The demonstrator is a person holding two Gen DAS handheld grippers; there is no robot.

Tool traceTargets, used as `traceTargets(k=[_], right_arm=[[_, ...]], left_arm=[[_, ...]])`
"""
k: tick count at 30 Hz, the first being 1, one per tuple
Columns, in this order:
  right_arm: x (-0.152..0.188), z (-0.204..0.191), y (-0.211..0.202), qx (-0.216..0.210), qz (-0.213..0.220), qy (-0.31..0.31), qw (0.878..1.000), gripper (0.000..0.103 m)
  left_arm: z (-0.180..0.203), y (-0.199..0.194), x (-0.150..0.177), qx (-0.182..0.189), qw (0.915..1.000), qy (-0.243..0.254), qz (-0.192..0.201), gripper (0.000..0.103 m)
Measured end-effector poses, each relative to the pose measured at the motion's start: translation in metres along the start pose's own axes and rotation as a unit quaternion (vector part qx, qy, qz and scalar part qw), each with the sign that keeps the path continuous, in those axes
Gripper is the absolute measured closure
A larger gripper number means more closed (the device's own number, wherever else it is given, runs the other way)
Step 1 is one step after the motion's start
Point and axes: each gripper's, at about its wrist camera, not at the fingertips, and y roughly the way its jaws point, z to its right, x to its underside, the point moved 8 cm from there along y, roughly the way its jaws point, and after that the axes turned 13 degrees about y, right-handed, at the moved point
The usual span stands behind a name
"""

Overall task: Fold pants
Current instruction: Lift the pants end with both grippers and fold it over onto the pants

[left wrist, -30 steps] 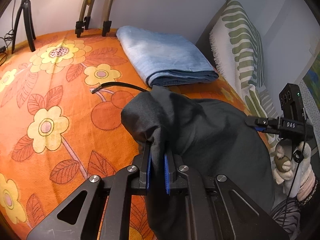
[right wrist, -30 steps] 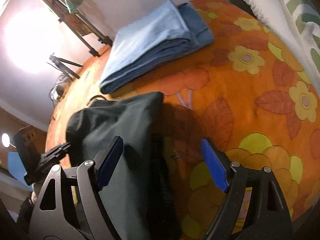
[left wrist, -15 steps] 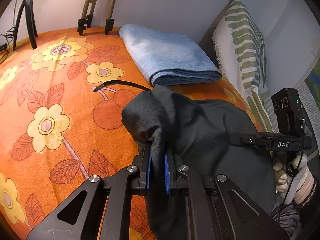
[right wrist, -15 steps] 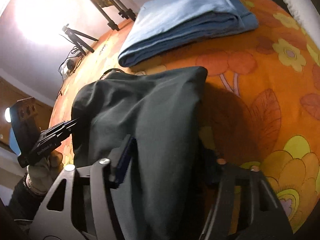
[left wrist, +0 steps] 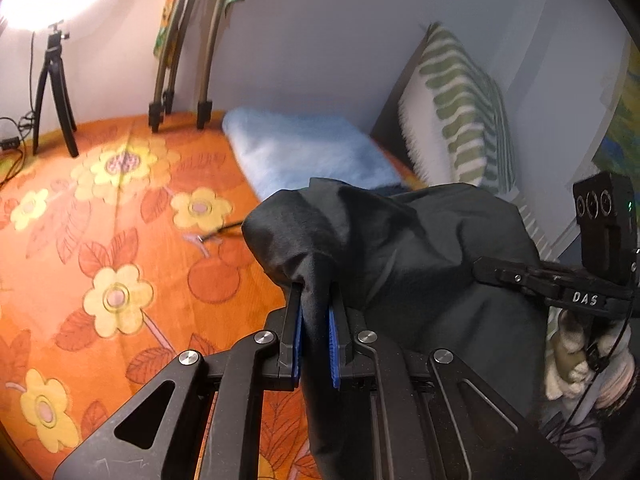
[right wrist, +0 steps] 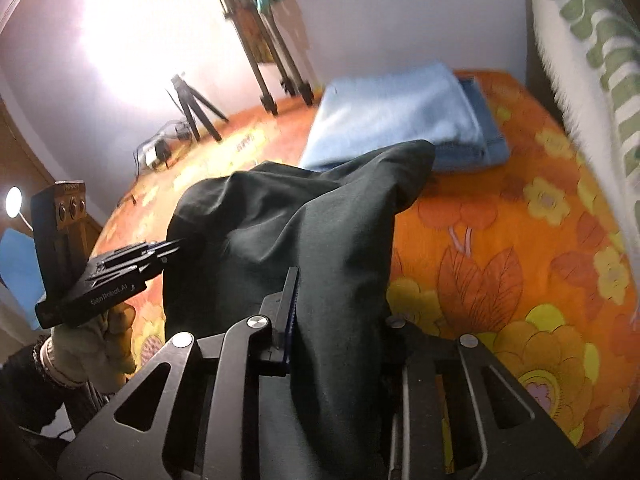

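The dark grey pants (left wrist: 420,264) hang bunched between both grippers, lifted above the orange flowered bedspread (left wrist: 100,240). My left gripper (left wrist: 314,320) is shut on a fold of the pants near one end. My right gripper (right wrist: 340,312) is shut on the pants (right wrist: 312,232) too; cloth drapes over its right finger and hides it. Each gripper shows in the other's view: the right gripper (left wrist: 532,280) at the right edge, the left gripper (right wrist: 132,268) at the left.
A folded light blue garment (left wrist: 308,152) lies at the back of the bed. A green-striped white pillow (left wrist: 456,116) leans against the wall at right. A small tripod (left wrist: 54,96) and stand legs (left wrist: 180,80) stand at the far edge, with a black cable (left wrist: 220,232).
My right gripper has closed on the pants; it was open a second ago. Both grippers have lifted the pants up off the bed.
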Motion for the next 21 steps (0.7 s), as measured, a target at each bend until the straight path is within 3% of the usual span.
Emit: traceTargets(k=[10, 21], right_arm=[[-0.047, -0.018, -0.022, -0.006, 0.057, -0.007, 0.998, 0.08], [-0.137, -0.018, -0.025, 0.009, 0.104, -0.016, 0.994, 0.08]], left_arm=[[-0.003, -0.02, -0.065, -0.006, 0.9984, 0.034, 0.045, 0.094], [-0.005, -0.001, -0.145, -0.026, 0.9937, 0.074, 0.08, 0.094]])
